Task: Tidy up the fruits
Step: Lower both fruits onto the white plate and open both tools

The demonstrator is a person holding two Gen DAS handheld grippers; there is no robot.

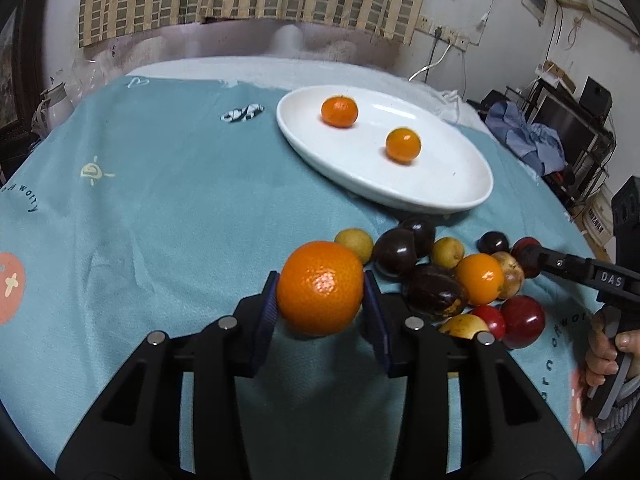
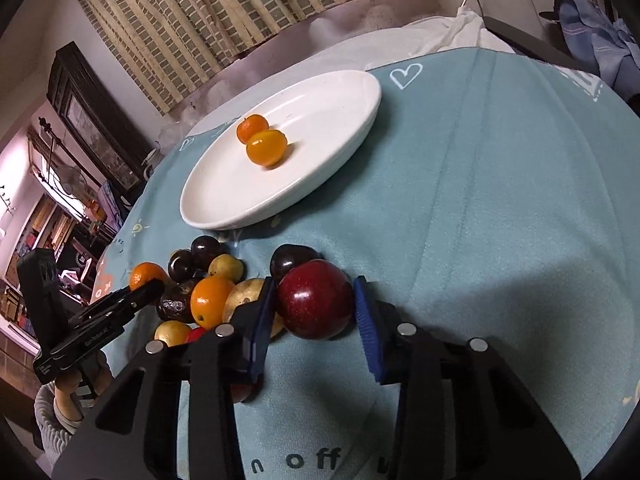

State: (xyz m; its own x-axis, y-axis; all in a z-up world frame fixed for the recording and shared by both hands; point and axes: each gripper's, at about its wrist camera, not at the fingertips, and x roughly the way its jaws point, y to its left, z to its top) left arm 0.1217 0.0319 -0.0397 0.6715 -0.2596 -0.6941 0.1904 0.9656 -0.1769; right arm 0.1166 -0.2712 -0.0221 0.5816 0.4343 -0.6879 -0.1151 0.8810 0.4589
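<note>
My left gripper [image 1: 321, 290] is shut on a large orange [image 1: 320, 288], held above the teal cloth. It also shows in the right wrist view [image 2: 144, 286]. A white oval plate [image 1: 452, 188] behind holds two small oranges [image 1: 339, 111] [image 1: 403, 144]. A pile of mixed fruit [image 1: 444, 276] lies right of the held orange. My right gripper [image 2: 314, 306] is open around a dark red apple [image 2: 314, 306] on the cloth; only the left pad seems to touch it. The plate [image 2: 332, 160] lies beyond it.
The teal tablecloth [image 1: 160, 220] covers the table, with printed motifs. The pile holds dark plums [image 2: 206, 248], yellow fruits [image 2: 226, 266] and an orange [image 2: 210, 300]. A curtain and wall stand behind; shelves and clutter lie to the sides.
</note>
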